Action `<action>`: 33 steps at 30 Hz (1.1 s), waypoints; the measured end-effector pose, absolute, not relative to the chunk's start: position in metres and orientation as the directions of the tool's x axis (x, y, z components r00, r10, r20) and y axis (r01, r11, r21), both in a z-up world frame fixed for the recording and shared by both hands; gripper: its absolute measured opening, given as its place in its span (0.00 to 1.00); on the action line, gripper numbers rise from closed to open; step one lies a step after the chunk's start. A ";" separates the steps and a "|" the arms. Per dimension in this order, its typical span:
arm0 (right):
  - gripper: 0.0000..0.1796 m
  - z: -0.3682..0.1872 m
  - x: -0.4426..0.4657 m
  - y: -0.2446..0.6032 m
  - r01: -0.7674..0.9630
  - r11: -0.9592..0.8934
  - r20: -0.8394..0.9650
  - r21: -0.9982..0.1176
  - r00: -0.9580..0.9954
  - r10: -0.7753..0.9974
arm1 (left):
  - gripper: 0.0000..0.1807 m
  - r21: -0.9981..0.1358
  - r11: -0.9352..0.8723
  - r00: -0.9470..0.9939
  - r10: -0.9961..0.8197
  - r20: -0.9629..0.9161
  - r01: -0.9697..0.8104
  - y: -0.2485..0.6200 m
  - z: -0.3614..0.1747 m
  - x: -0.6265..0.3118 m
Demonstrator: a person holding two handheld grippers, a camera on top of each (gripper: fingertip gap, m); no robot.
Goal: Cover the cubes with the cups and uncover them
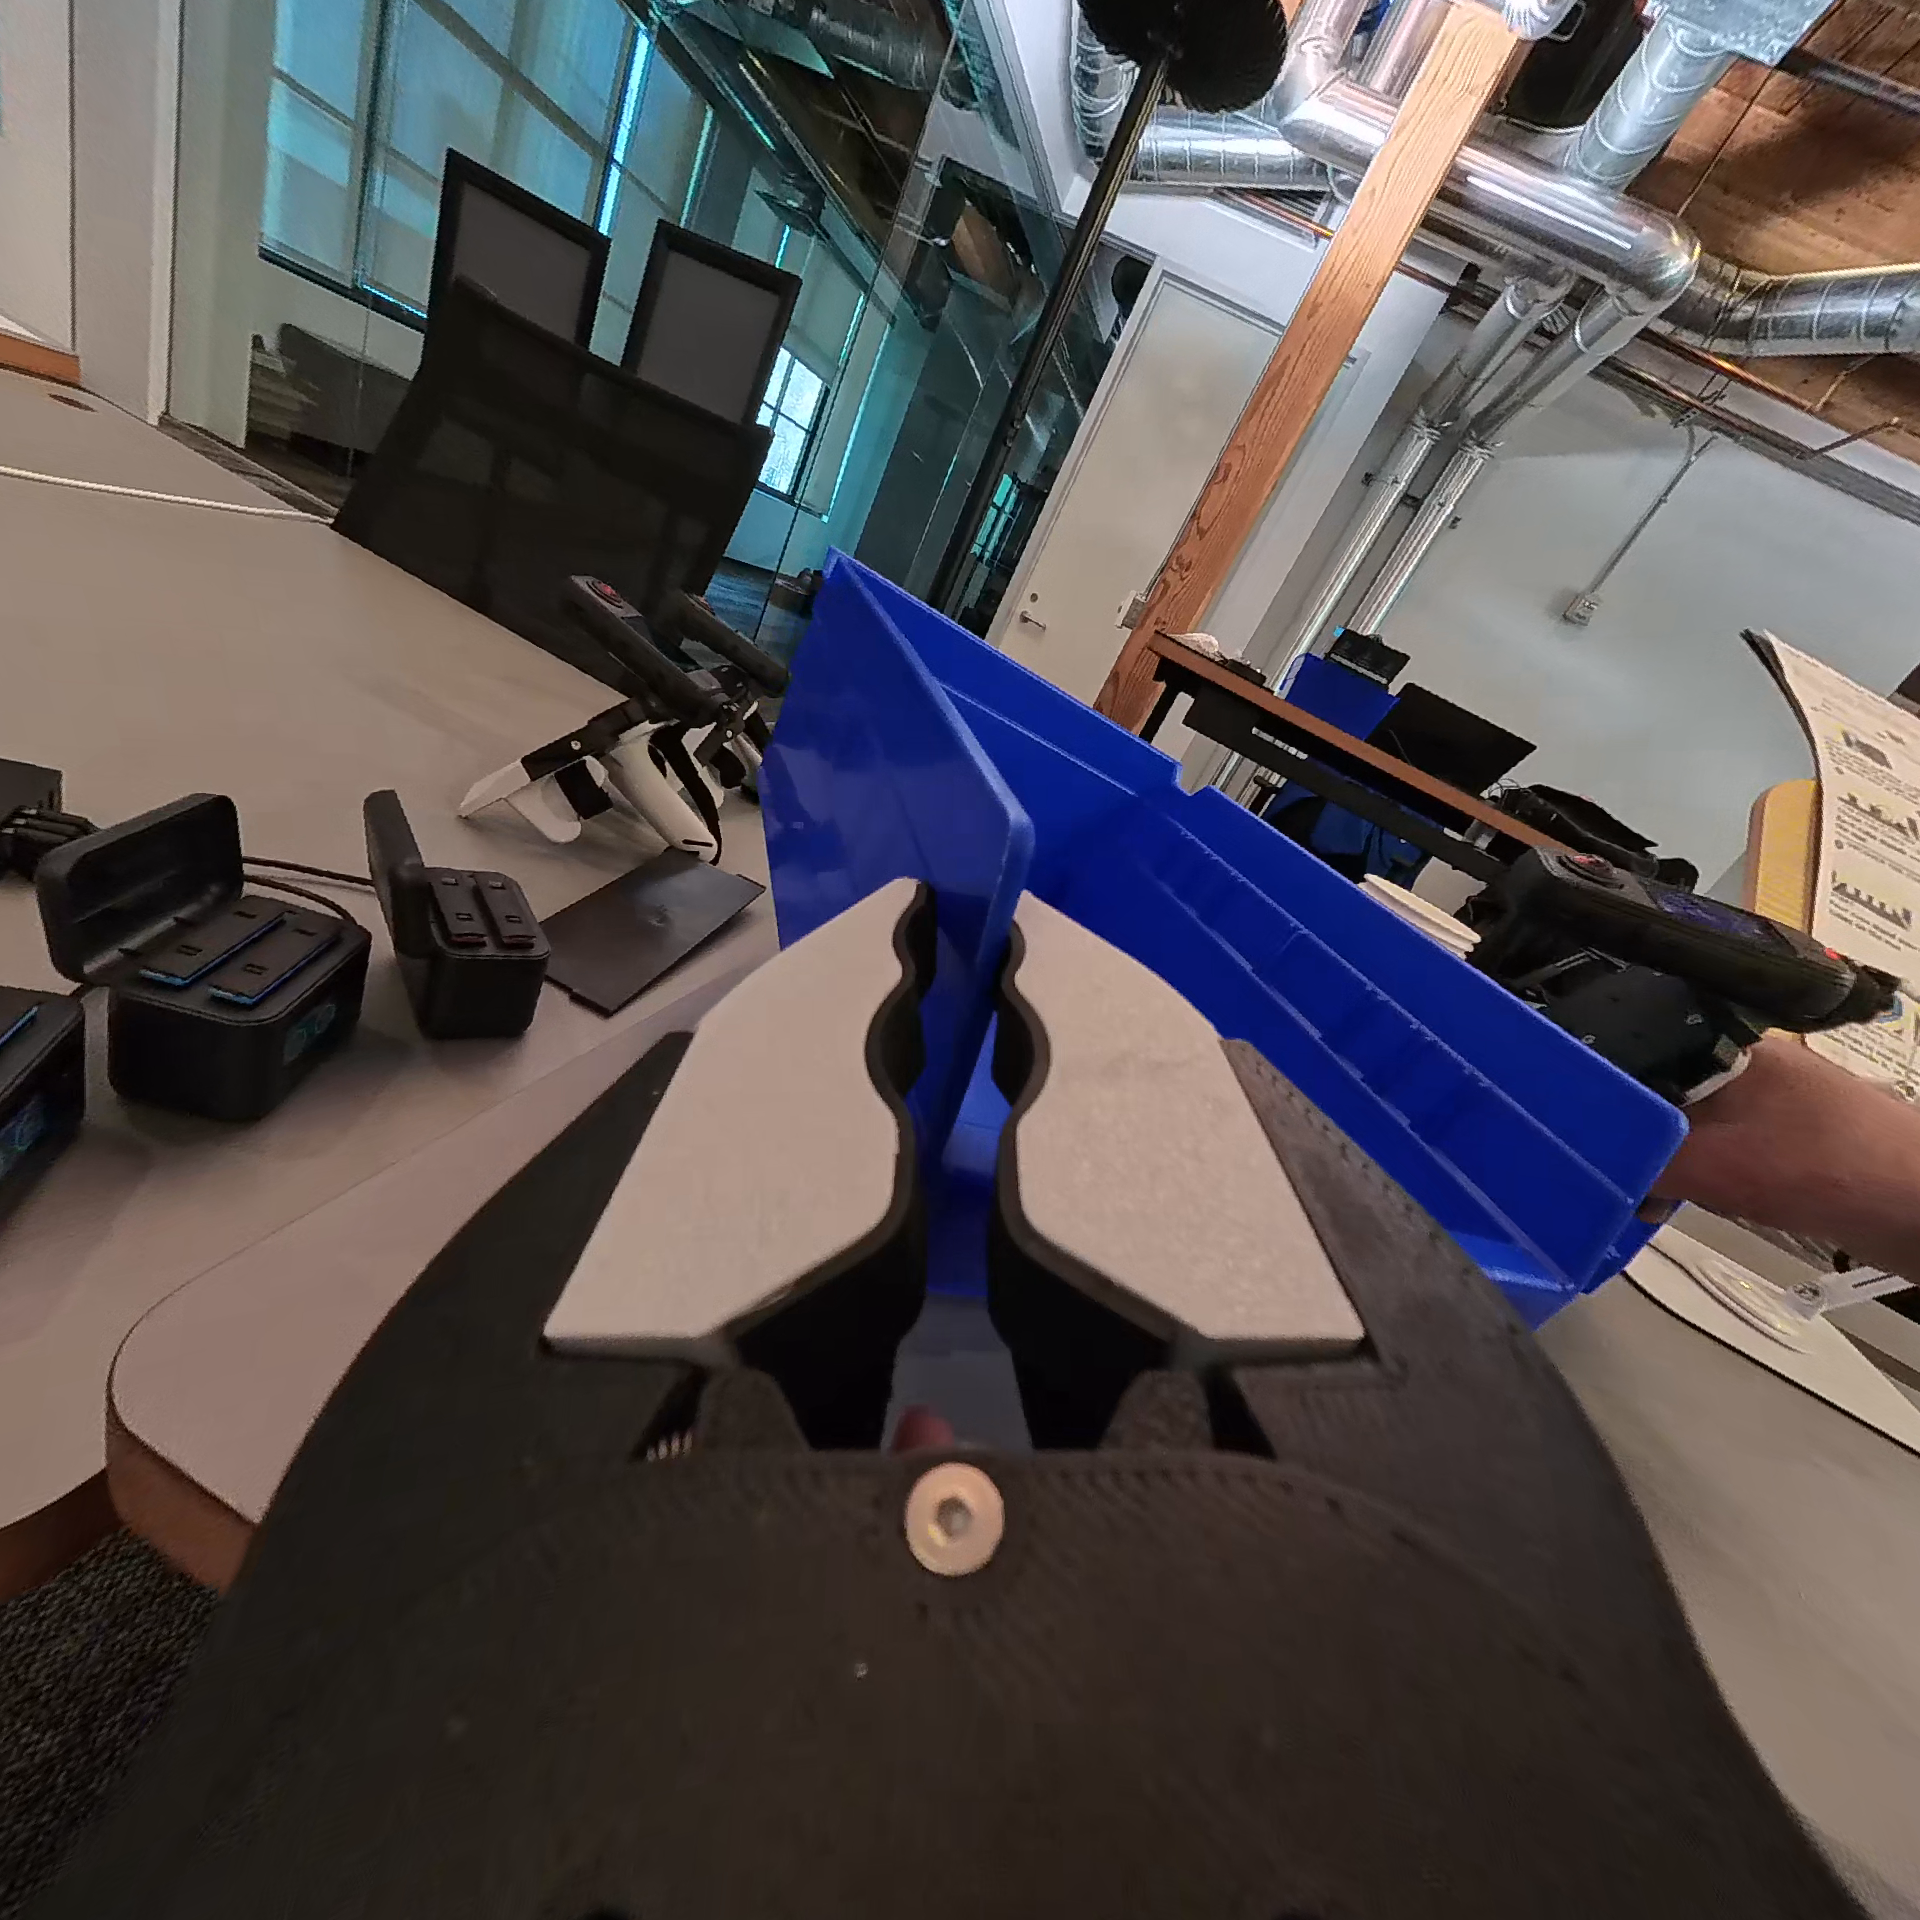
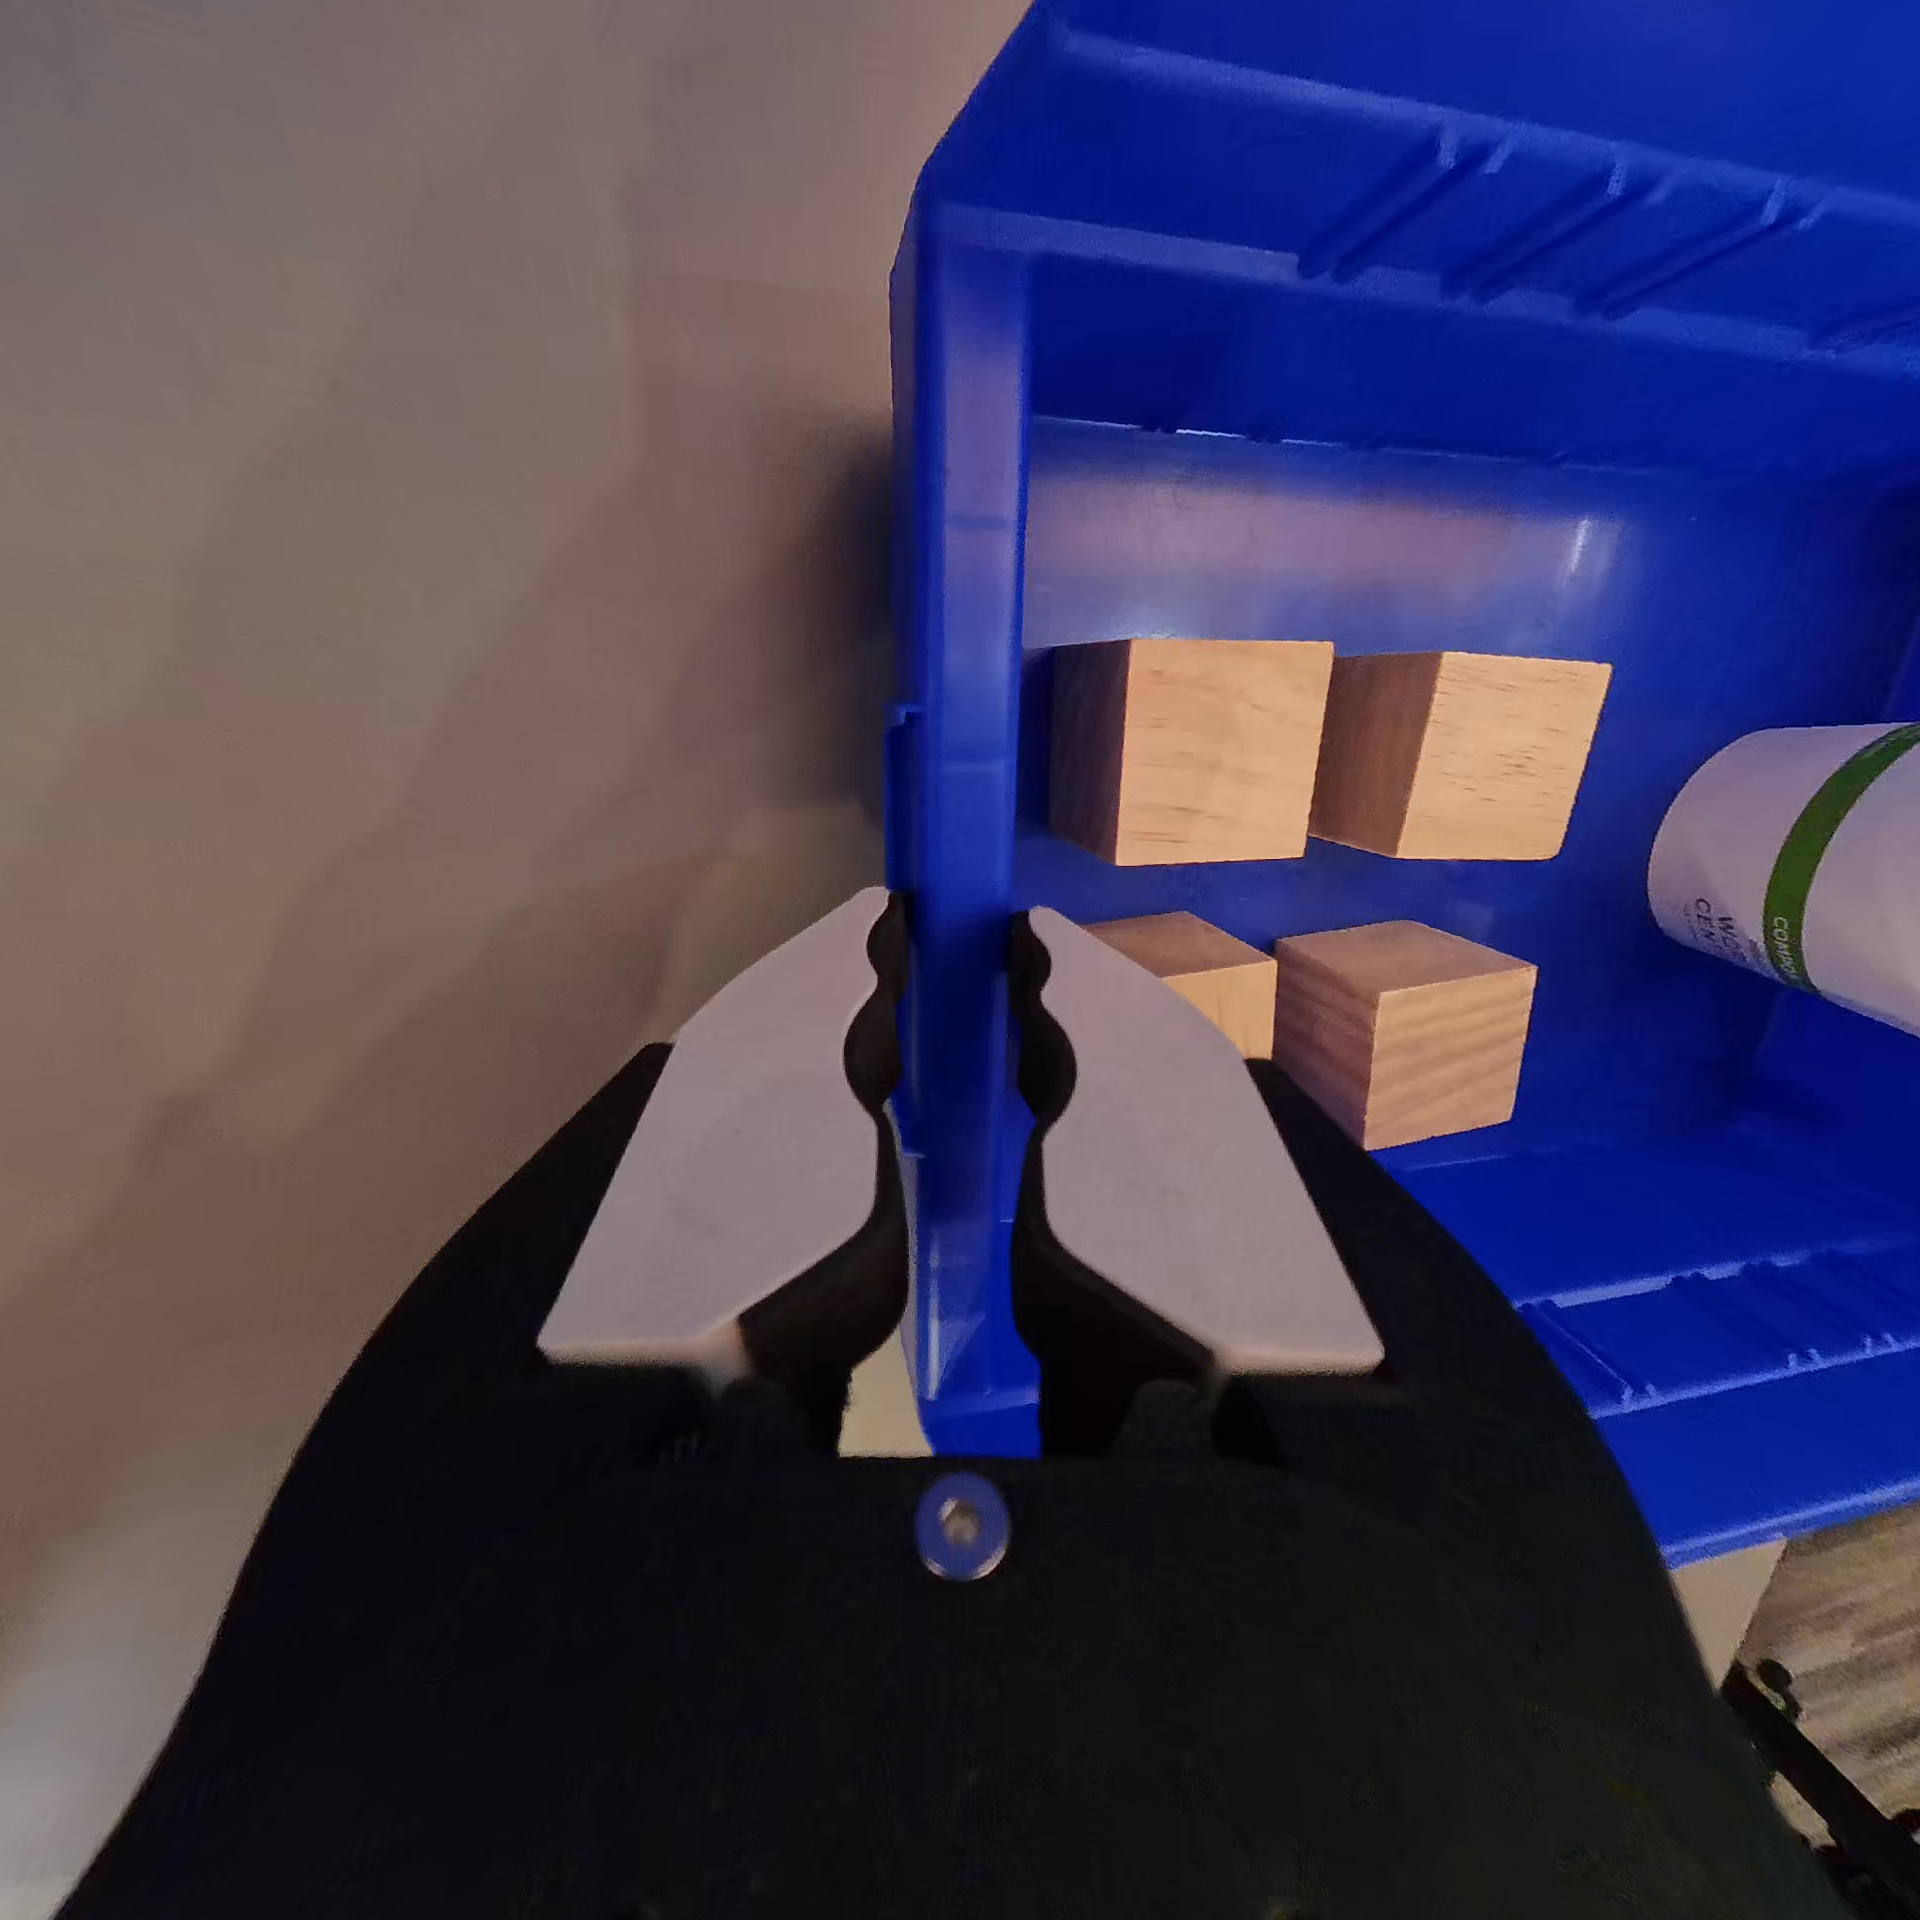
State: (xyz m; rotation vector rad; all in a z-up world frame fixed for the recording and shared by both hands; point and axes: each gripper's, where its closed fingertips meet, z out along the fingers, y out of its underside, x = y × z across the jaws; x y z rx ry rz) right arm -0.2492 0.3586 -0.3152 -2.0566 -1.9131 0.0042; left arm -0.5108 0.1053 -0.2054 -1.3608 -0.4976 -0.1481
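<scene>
A blue plastic bin (image 1: 1247, 935) is held at both ends. My left gripper (image 1: 961, 914) is shut on one end wall. My right gripper (image 2: 956, 920) is shut on the opposite wall (image 2: 956, 520); it also shows in the left wrist view (image 1: 1662, 935), held by a hand. Inside the bin, the right wrist view shows several wooden cubes (image 2: 1195, 748) (image 2: 1455, 753) (image 2: 1403, 1029), one partly hidden behind my finger. A white paper cup with a green band (image 2: 1787, 862) lies on its side beside them. White cup rims (image 1: 1413, 914) show over the bin's edge.
The grey table's rounded edge (image 1: 156, 1382) is near my left gripper. Black charging cases (image 1: 229, 987) (image 1: 457, 935) and hand controllers on a stand (image 1: 644, 748) sit left of the bin. Black chairs (image 1: 582, 416) stand beyond. A printed paper sheet (image 1: 1849, 831) is at the far right.
</scene>
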 end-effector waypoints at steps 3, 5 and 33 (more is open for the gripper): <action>0.11 -0.315 -0.249 0.359 0.968 -0.041 0.212 -0.247 0.096 0.973 | 0.05 -0.900 0.208 0.890 0.179 0.420 0.383 0.107 -0.206 -0.509; 0.14 -0.315 -0.249 0.358 0.967 -0.036 0.226 -0.252 0.094 0.970 | 0.05 -0.903 0.204 0.893 0.177 0.414 0.378 0.108 -0.206 -0.507; 0.58 -0.152 -0.268 0.224 0.077 -0.604 -0.601 -0.793 0.064 0.797 | 0.05 -0.942 0.332 0.998 0.028 0.060 0.048 0.105 -0.103 -0.388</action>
